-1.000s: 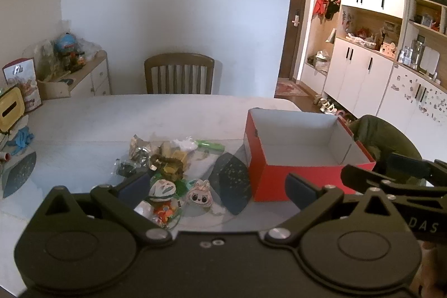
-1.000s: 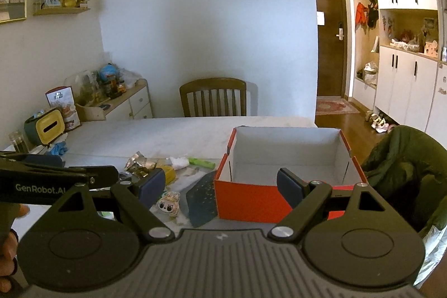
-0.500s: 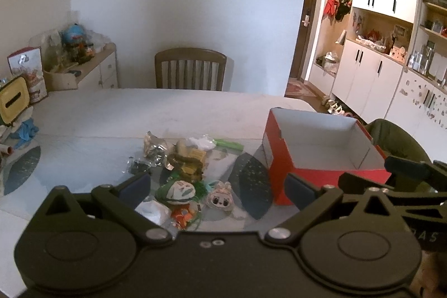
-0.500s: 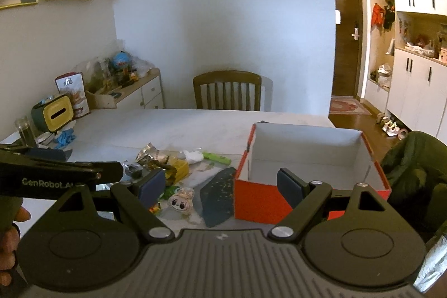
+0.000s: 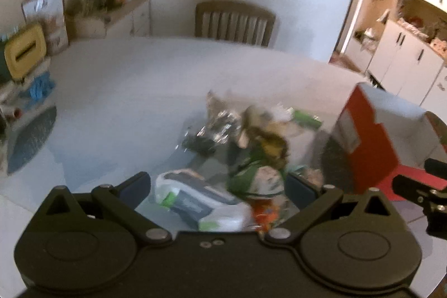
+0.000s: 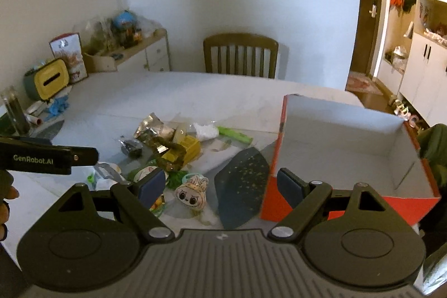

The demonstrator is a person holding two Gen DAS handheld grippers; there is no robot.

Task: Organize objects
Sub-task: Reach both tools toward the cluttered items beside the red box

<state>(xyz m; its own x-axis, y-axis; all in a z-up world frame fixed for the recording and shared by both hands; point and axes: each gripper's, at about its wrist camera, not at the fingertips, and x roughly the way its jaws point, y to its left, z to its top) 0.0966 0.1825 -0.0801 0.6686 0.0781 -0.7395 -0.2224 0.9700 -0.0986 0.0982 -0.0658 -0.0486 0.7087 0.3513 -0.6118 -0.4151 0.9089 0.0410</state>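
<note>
A pile of small objects (image 6: 173, 150) lies on the white table: foil packets, a yellow box (image 6: 187, 147), a green tube (image 6: 234, 134), a bunny charm (image 6: 192, 193). An open red box (image 6: 343, 158) with a white inside stands right of the pile; it also shows in the left wrist view (image 5: 371, 141). My left gripper (image 5: 218, 187) is open and empty, low over the pile's near edge, above a white and green packet (image 5: 195, 200). My right gripper (image 6: 220, 185) is open and empty, between the pile and the box.
A dark speckled mat (image 6: 241, 183) lies beside the box. A wooden chair (image 6: 240, 55) stands at the table's far side. A yellow tissue holder (image 6: 51, 78) and clutter sit at the far left. A cabinet (image 6: 128, 52) stands against the wall.
Both grippers have moved forward and down toward the pile. The left view is blurred from motion and now has the white and green packet between its fingers' span.
</note>
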